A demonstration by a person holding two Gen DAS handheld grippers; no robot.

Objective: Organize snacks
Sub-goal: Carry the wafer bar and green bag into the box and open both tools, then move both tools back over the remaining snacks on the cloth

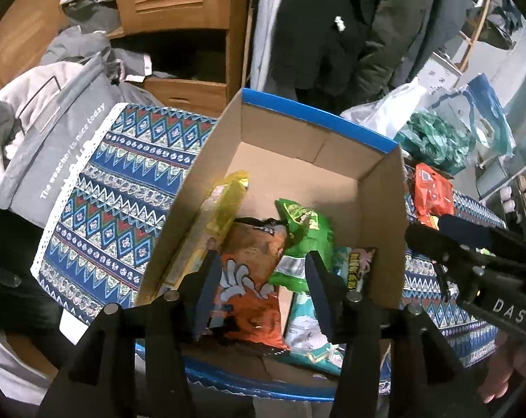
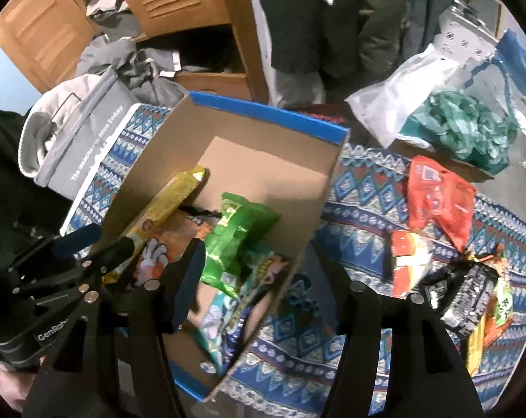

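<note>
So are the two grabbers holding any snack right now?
No. The left gripper is open over the orange bag in the cardboard box, pads not pressing it. The right gripper is open across the box's wall, holding nothing.

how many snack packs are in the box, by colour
yellow pack: 1
orange pack: 1
green pack: 1
teal and white pack: 1
total in the box: 4 that show; others may lie hidden underneath

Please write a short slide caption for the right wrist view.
Open right gripper above cardboard box of snack bags; more snacks on patterned tablecloth.
</note>
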